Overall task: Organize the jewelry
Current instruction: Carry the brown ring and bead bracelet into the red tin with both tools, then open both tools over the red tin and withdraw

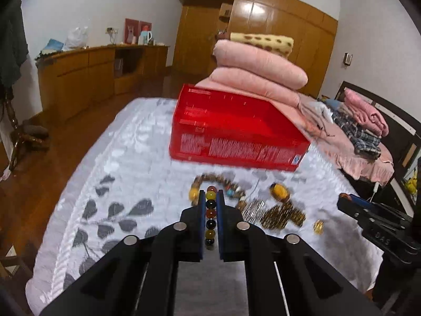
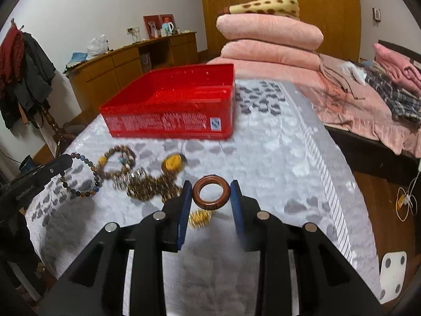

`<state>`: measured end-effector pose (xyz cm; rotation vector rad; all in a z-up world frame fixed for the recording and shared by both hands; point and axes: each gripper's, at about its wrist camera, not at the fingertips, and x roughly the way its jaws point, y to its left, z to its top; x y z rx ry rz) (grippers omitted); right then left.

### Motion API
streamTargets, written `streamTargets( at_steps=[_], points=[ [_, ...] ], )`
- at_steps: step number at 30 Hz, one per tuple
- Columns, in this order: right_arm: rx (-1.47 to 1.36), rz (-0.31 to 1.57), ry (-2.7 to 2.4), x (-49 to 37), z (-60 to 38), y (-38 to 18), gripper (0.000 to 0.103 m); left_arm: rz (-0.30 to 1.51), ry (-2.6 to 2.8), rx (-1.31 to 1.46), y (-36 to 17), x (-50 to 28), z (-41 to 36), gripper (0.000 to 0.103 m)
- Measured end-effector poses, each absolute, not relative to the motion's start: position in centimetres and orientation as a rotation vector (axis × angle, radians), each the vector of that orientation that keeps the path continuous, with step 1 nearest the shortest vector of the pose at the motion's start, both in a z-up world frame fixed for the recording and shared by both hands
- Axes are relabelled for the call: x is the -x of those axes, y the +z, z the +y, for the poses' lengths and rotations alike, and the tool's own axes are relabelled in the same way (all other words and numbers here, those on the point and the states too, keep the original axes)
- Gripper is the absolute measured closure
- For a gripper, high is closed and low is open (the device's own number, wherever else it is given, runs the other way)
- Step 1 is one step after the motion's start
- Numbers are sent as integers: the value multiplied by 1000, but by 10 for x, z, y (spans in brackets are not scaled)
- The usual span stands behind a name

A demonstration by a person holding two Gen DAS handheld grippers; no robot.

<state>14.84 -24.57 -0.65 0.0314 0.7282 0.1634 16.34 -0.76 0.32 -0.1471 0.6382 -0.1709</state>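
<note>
Blue-padded fingers (image 1: 202,210) of the left gripper (image 1: 210,197) are clamping a multicoloured bead bracelet (image 1: 210,214) edge-on, its yellow, black and orange beads running in a line between the two pads; in the right wrist view the same bracelet (image 2: 79,175) is hanging as a loop from the black tip of that gripper (image 2: 64,162) at the left edge, above the grey-and-white patterned bedspread (image 2: 276,158); the right gripper (image 2: 211,192) is pinching a brown wooden ring (image 2: 211,192), its pads (image 2: 186,197) pressing on the ring's opposite sides and holding it clear of the cloth; a small gold piece (image 2: 200,218) is lying on the bedspread just beneath the ring; the remaining jewelry is sitting in a loose cluster between the grippers and the red box (image 2: 171,105): a brown beaded bracelet (image 2: 117,162) with a yellow bead, an amber oval piece (image 2: 173,162), a silvery sparkling piece (image 2: 127,179) and a dark gold beaded heap (image 2: 150,187), all touching or overlapping, though motion blur is softening their outlines; the red box is standing open-topped farther back on the bedspread, well apart from the cluster, with white printing along its near wall; folded pink quilts (image 2: 268,42) are stacked behind it.
</note>
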Motion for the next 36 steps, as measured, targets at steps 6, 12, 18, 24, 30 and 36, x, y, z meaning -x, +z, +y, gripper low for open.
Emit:
streamTargets(
  at_steps=[6, 12, 18, 24, 30, 36],
  points=[
    [-30, 694, 187, -170, -240, 11, 75, 587, -177, 150, 24, -178, -10, 95],
    [-22, 674, 207, -199, -232, 27, 75, 562, -177, 142, 36, -203, -14, 95],
    [-26, 660, 227, -229, -225, 39, 75, 548, -171, 132, 46, -232, -17, 95],
    [-41, 665, 240, -262, -221, 45, 75, 531, -177, 135, 57, -263, -22, 95],
    [-42, 684, 245, -294, -215, 42, 75, 516, -182, 157, 66, -297, -25, 95],
    [-53, 712, 241, -321, -212, 32, 75, 522, -184, 162, 60, -320, -26, 95]
  ],
)
